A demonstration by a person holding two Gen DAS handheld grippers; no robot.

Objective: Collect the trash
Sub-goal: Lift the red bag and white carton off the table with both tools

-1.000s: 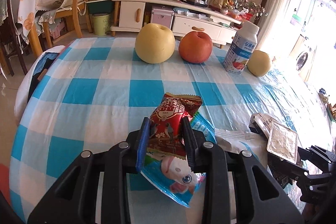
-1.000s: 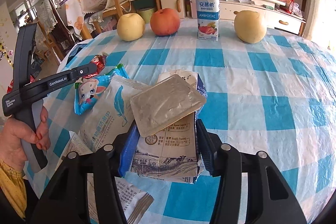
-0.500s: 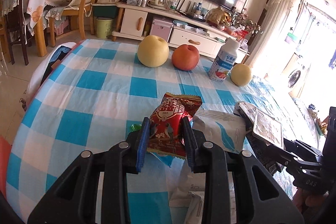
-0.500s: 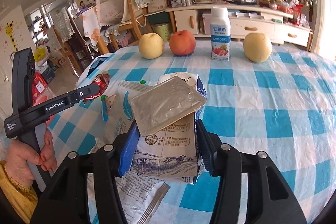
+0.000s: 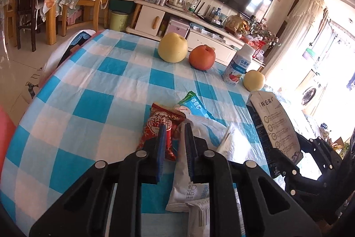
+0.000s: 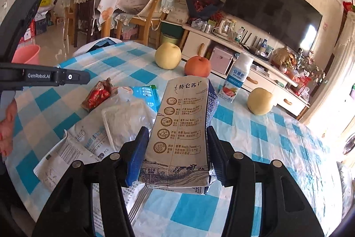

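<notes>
— Starting at the left gripper (image 5: 174, 127): is it holding anything?

— Its jaws have just been closing and now stand nearly together. The red snack wrapper (image 5: 158, 123) shows partly in the slit between them, but most of it spreads out past the left finger. I cannot tell whether a corner is still nipped or the wrapper has simply settled on the checked tablecloth (image 5: 88, 103) under the tips.

— And just beyond those tips?

— A blue-green sachet (image 5: 194, 103) pokes out ahead and a little right. A long white packet (image 5: 184, 188) runs back underneath the gripper. The litter sits bunched in one heap, probably because it is easier to gather that way.

— What lies between the two grippers?

— A foil tray (image 6: 126, 121), resting on the white packets just left of the right gripper's left finger, and apart from it.

— So the right gripper (image 6: 176, 132)?

— It is clenched on the flattened milk carton (image 6: 184, 126), one pad on each long edge, with the carton lifted clear of the cloth and pointing forward. Gripping the narrow edges likely keeps the flat box from buckling or sliding (it looks empty and light).

— What about the fruit?

— A pear (image 5: 172, 48), an apple (image 5: 202, 58) and a yoghurt bottle (image 5: 238, 66) stand well ahead of both grippers. I judge they are not trash, so they are left alone.
</notes>
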